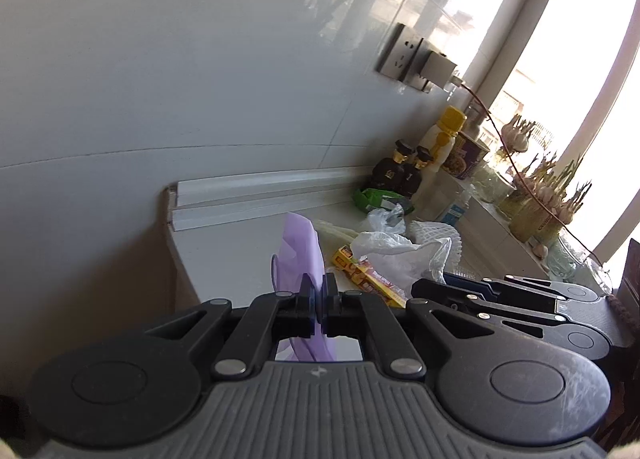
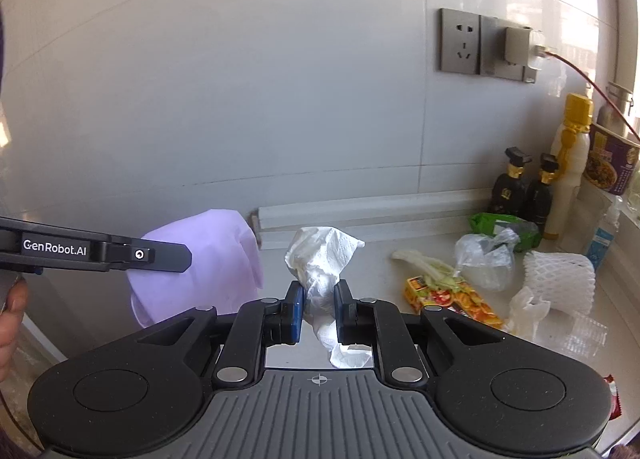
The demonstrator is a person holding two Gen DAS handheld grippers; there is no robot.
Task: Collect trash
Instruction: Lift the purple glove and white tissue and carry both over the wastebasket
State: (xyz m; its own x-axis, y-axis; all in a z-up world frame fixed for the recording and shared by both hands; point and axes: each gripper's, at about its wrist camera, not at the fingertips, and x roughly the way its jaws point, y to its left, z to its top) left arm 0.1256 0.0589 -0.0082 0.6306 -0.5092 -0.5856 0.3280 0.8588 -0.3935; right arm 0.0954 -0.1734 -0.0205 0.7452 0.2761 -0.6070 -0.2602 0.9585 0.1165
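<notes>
My left gripper [image 1: 318, 293] is shut on a thin purple plastic bag [image 1: 302, 247], which hangs over the counter's left end. From the right wrist view the purple bag [image 2: 208, 259] droops from the left gripper [image 2: 176, 257]. My right gripper [image 2: 319, 299] is shut on a crumpled white paper tissue [image 2: 320, 255], held above the counter. Loose trash lies to the right on the counter: a yellow-orange snack wrapper [image 2: 452, 299], a clear plastic bag [image 2: 484, 255], a white foam net [image 2: 560, 279], a green packet [image 2: 500, 227] and another tissue [image 2: 528, 307].
Two dark bottles [image 2: 524, 187], a yellow-capped bottle [image 2: 568, 167] and a noodle cup [image 2: 612, 163] stand against the tiled wall. A wall socket [image 2: 460, 41] holds a charger [image 2: 518, 43] with a red cable. Jars of garlic [image 1: 536, 203] line the window sill. A person's hand [image 2: 12, 311] shows at the left.
</notes>
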